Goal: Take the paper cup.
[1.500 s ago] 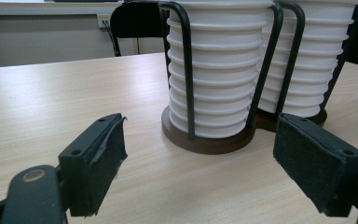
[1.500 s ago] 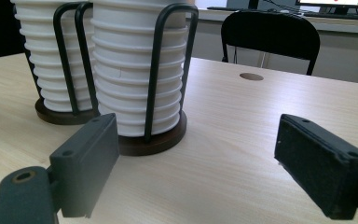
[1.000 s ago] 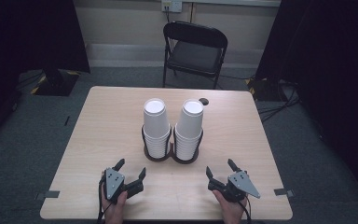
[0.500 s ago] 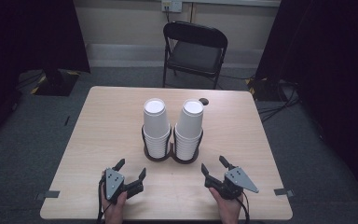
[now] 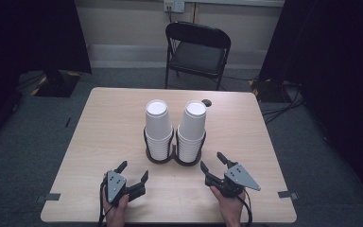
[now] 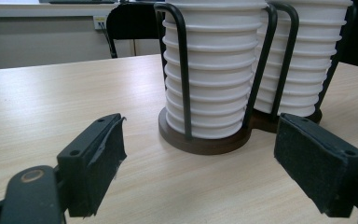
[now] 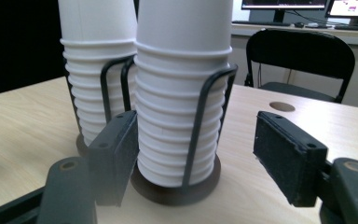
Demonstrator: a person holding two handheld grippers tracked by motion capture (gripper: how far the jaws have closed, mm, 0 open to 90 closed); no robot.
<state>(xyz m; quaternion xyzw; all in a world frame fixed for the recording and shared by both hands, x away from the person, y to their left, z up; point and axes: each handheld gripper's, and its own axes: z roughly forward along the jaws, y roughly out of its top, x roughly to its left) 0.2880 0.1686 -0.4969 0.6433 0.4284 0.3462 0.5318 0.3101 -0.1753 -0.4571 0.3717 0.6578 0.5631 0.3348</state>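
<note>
1. On the wooden table, two stacks of white paper cups stand side by side in a dark wire cup holder: the left stack and the right stack.
2. The left gripper rests near the front edge. Its jaws are wide apart, holding and touching nothing.
3. The right gripper sits just in front of the right stack, pointing at it. Its jaws have just been closing, but a gap is left between them. Nothing is between the pads, and they touch no cup.
4. A black folding chair stands behind the table.
</note>
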